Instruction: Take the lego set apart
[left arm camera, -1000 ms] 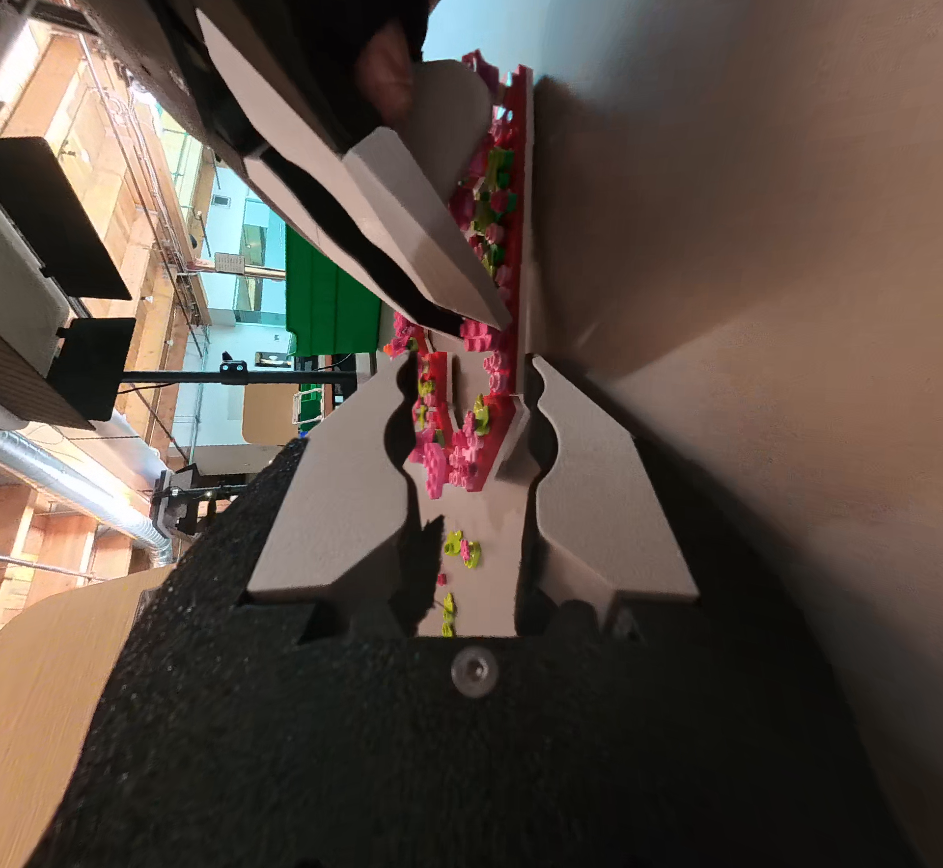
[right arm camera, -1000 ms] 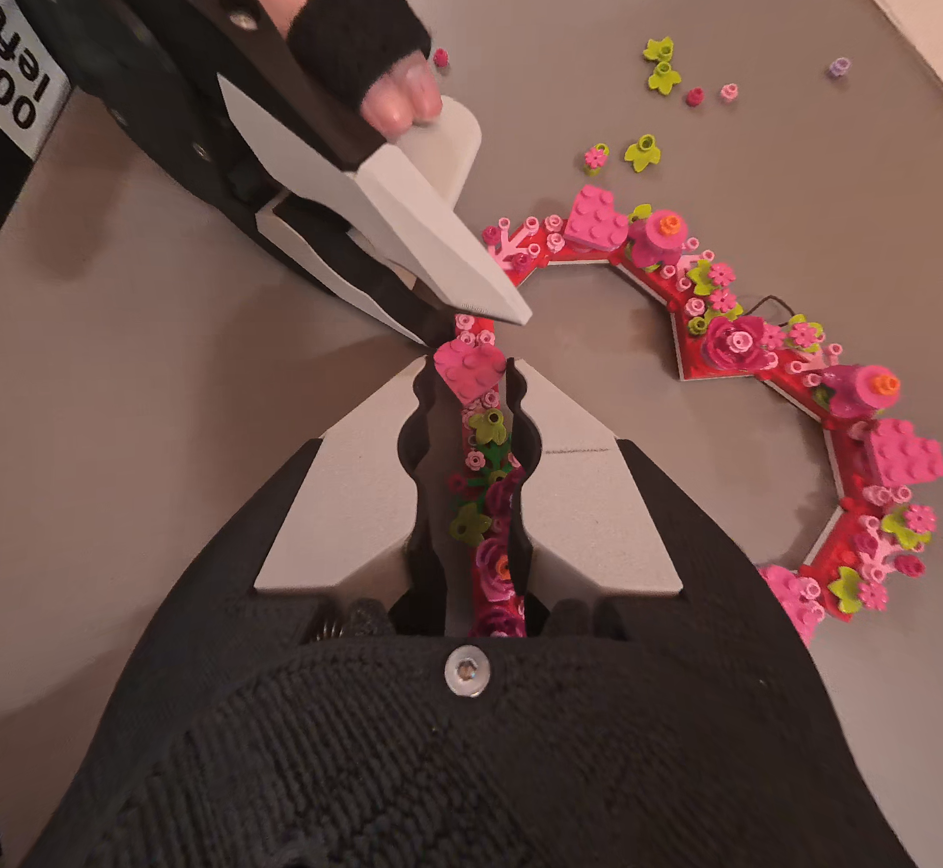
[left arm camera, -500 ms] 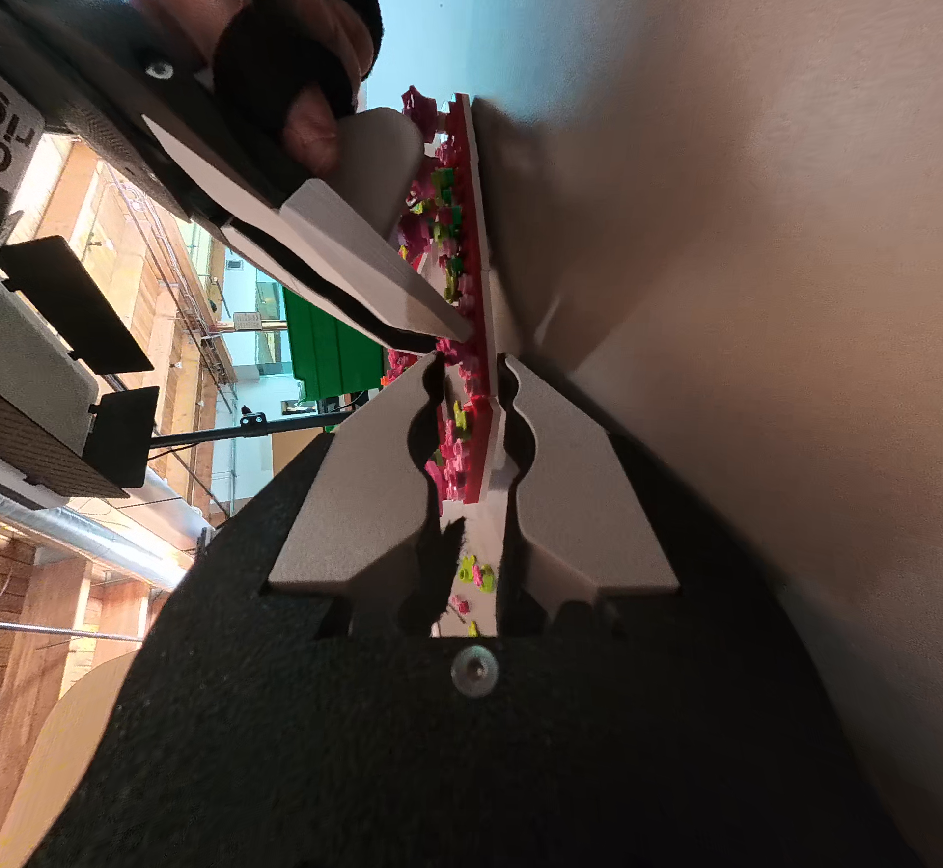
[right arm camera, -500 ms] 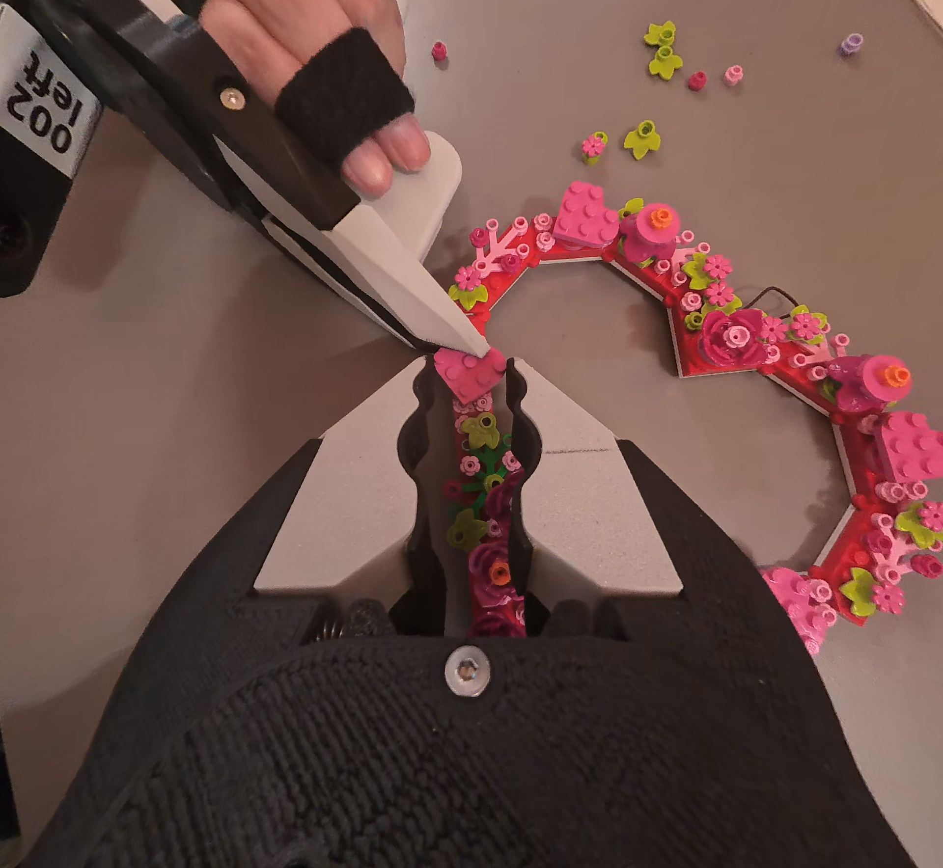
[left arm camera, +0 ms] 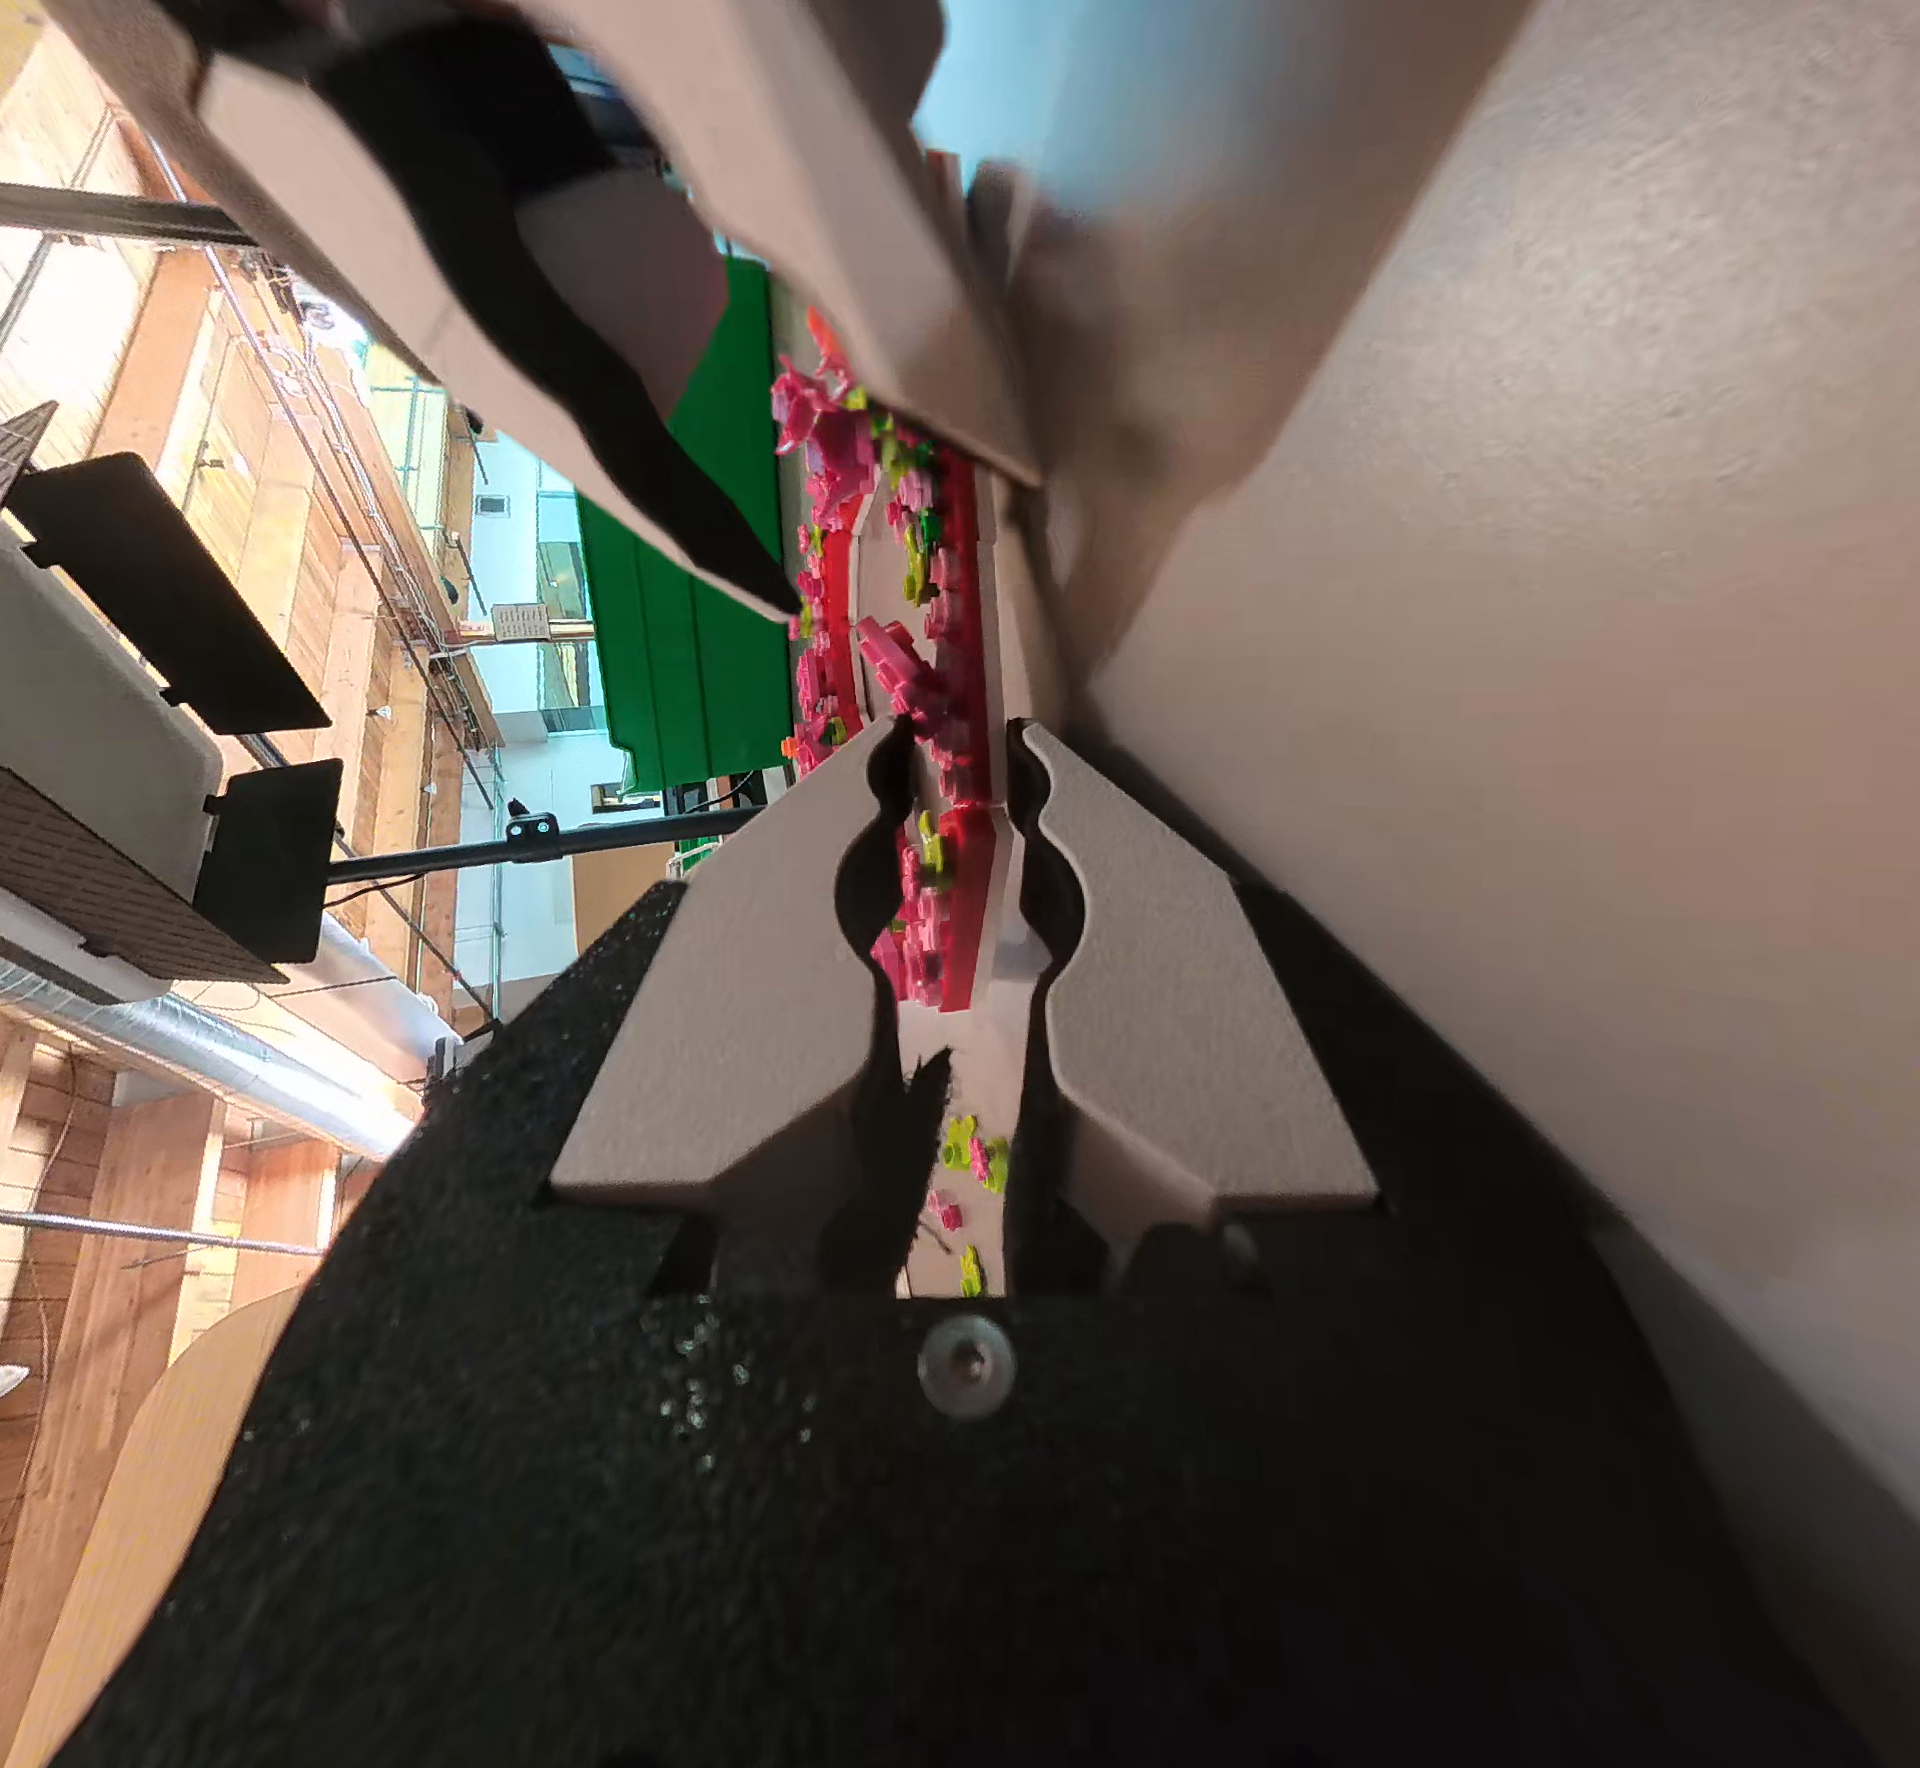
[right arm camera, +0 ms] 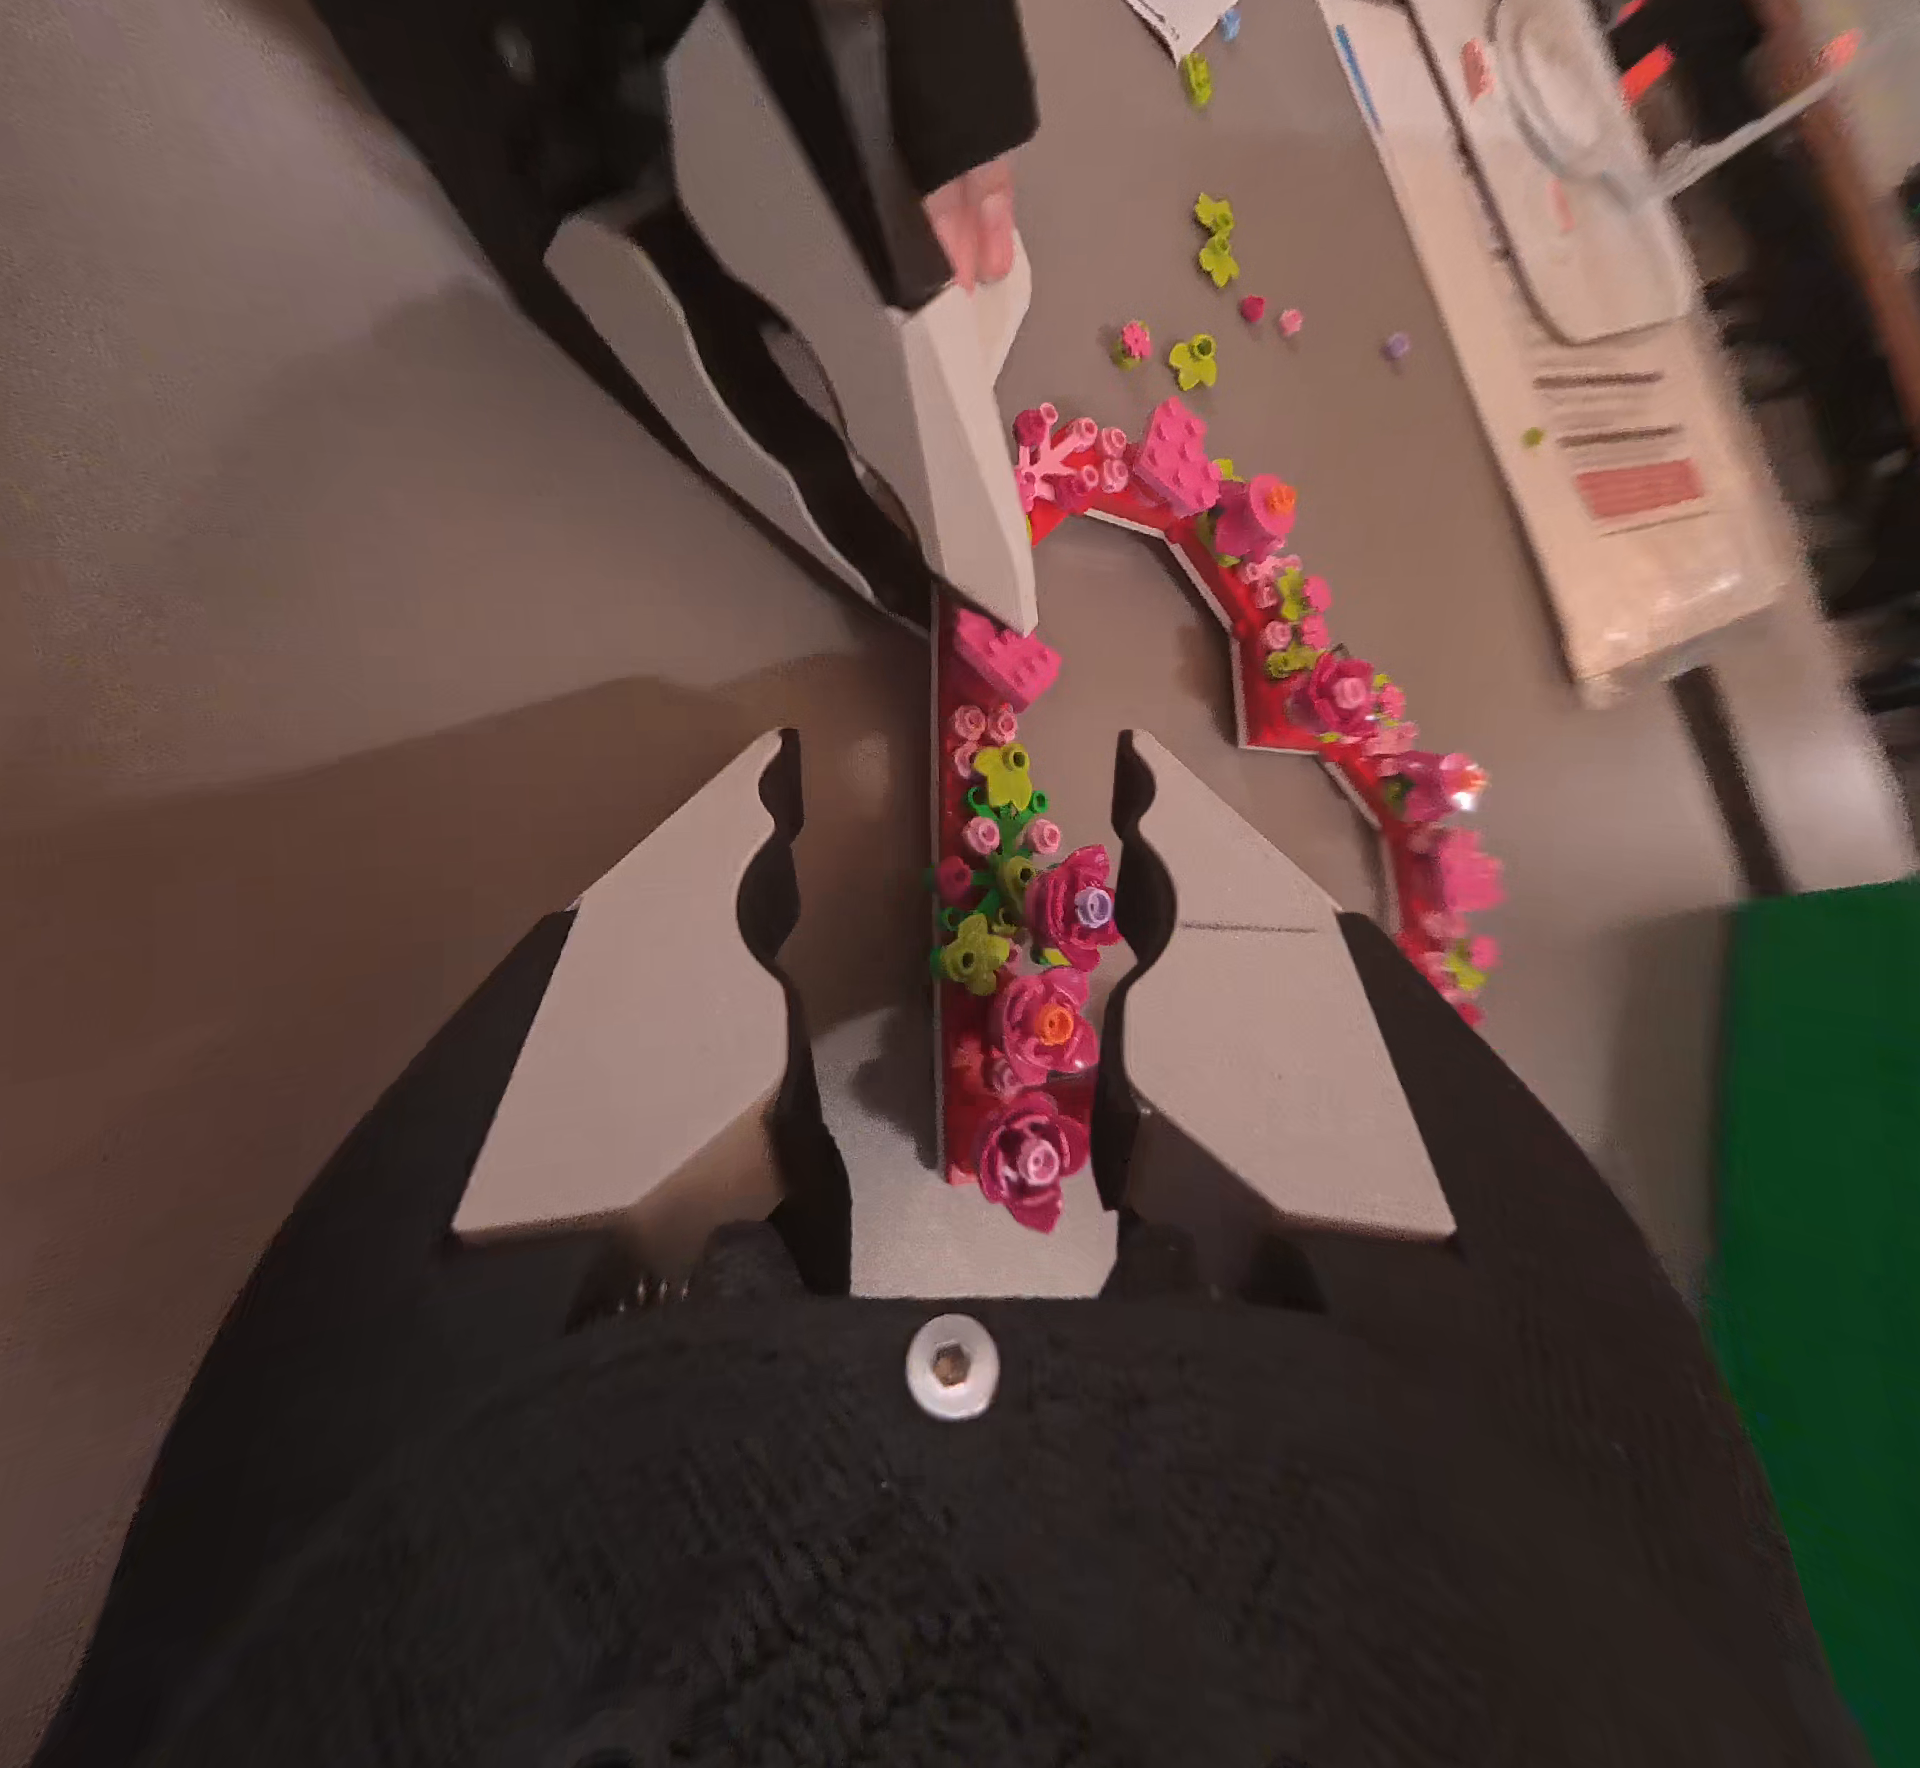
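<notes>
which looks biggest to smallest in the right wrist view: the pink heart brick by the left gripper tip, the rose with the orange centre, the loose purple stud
1. Pink heart brick and rose with the orange centre: look alike; the rose is nearer the camera, so unranked.
2. Loose purple stud: clearly smallest, though farthest away.

Right tongs (right arm camera: 956, 752) agape; left tongs (left arm camera: 961, 731) narrowly parted, fingers apart.

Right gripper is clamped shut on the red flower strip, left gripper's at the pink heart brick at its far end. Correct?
Not quite. In the right wrist view the right gripper is open: its fingers stand apart on either side of the red flower strip. The rest holds: the left gripper is at the pink heart brick at the strip's far end.
</notes>
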The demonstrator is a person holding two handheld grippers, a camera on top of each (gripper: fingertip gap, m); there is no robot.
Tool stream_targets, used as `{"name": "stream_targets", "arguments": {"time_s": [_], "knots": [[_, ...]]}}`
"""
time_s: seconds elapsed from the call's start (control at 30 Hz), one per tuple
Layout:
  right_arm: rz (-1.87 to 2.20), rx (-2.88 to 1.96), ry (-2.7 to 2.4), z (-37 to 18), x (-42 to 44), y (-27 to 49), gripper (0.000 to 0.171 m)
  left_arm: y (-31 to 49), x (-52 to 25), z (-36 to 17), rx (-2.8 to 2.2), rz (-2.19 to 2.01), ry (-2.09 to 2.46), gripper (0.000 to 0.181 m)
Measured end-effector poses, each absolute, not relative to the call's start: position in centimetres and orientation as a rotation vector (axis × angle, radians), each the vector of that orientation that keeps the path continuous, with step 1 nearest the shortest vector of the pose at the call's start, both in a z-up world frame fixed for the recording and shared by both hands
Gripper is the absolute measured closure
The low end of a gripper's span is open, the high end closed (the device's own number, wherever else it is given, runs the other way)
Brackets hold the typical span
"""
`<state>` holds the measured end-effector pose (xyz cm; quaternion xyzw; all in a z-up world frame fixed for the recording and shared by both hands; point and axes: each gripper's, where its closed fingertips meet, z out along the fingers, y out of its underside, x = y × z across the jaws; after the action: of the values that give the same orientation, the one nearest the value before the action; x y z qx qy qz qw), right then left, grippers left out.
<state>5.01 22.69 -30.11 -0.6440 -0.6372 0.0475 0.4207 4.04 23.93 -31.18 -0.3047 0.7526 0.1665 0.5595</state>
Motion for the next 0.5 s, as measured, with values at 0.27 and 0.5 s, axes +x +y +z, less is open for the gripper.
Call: {"name": "stream_targets", "arguments": {"time_s": [0.27, 0.5], "knots": [[-0.432, -1.275, -1.741, -30.0, 5.8, 23.9, 0.114, 24.3, 3.9, -30.8, -0.739, 0.386, 1.744, 0.168], [-0.591, -1.129, -1.770, -30.0, 5.6, 24.7, 0.119, 24.7, 3.7, -30.3, -0.767, 0.367, 1.707, 0.169]]}}
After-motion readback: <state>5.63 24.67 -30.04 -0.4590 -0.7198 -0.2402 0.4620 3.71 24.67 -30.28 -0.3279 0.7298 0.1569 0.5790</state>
